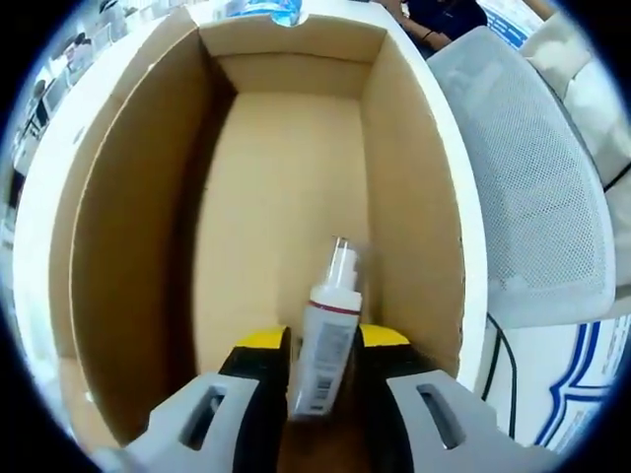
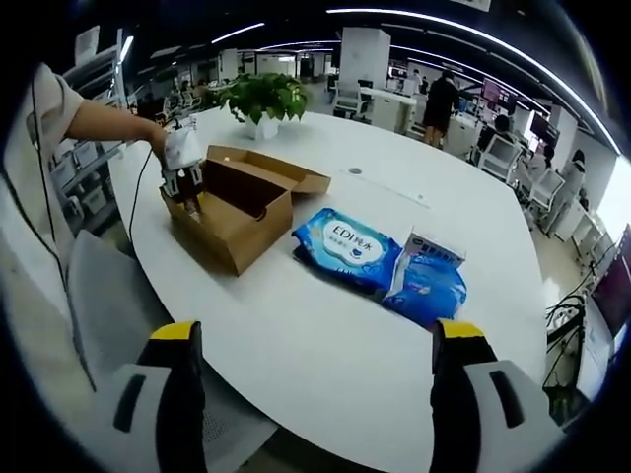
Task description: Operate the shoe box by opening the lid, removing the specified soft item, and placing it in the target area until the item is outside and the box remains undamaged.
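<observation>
I look down into the open cardboard shoe box (image 1: pixel 128 246), whose brown floor is bare. My left gripper (image 1: pixel 322 347) is inside it, shut on a small white spray bottle (image 1: pixel 333 305) with a dark red band and a clear cap, held upright between the yellow-tipped jaws. In the right gripper view the same box (image 2: pixel 232 222) sits on the white table (image 2: pixel 325 345) with its lid (image 2: pixel 291 175) folded back. A person's hand holds the left gripper (image 2: pixel 183 168) at the box's near end. My right gripper (image 2: pixel 315 340) hovers open above the table's near side, with nothing between its jaws.
A blue wipes pack (image 2: pixel 345 244) lies right of the box, with a second blue pack (image 2: pixel 429 281) and a small white carton (image 2: pixel 434 246) beside it. A potted plant (image 2: pixel 261 99) stands behind the box. A grey mesh chair (image 1: pixel 532 197) stands by the table edge.
</observation>
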`<action>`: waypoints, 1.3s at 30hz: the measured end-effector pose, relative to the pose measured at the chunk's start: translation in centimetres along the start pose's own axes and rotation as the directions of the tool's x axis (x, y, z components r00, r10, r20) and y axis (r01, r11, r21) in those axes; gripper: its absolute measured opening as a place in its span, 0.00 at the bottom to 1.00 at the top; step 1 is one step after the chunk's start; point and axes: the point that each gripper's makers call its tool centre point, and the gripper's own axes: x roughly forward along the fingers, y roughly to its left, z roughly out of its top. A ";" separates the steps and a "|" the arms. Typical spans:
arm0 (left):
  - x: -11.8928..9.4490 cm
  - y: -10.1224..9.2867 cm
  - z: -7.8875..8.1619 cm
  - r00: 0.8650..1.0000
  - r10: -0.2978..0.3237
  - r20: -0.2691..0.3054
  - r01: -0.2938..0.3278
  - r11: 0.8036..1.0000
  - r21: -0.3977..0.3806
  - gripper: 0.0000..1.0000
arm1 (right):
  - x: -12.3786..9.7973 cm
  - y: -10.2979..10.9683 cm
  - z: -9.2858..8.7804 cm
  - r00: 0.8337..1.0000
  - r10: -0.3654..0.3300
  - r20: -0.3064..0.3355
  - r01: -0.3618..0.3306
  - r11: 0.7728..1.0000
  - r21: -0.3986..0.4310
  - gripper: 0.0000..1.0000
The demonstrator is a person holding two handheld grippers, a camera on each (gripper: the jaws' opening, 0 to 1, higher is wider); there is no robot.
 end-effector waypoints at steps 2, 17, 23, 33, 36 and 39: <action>0.0 0.0 0.1 1.000 0.005 0.000 -0.005 1.000 0.002 0.21 | 0.0 0.1 0.0 1.000 0.003 0.000 -0.003 1.000 0.001 0.91; -0.4 0.5 0.4 0.999 0.051 0.008 -0.050 0.999 -0.010 0.17 | -0.3 0.3 0.1 1.000 0.008 0.011 -0.008 1.000 -0.003 0.90; -0.5 1.3 0.1 0.997 0.073 -0.002 -0.073 0.997 -0.005 0.17 | -0.5 0.5 0.3 1.000 0.009 0.021 -0.009 1.000 -0.005 0.90; -1.9 1.6 1.0 0.994 0.109 0.024 -0.109 0.994 0.009 0.17 | -0.5 1.0 1.0 0.999 0.022 0.048 -0.021 1.000 -0.020 0.88; -2.2 1.3 1.6 0.993 0.115 0.034 -0.116 0.993 0.018 0.17 | -0.4 1.3 1.2 0.998 0.032 0.057 -0.031 0.999 -0.031 0.86; -2.5 1.0 2.2 0.992 0.119 0.047 -0.120 0.992 0.025 0.17 | -0.3 1.7 1.6 0.996 0.045 0.070 -0.042 0.998 -0.047 0.84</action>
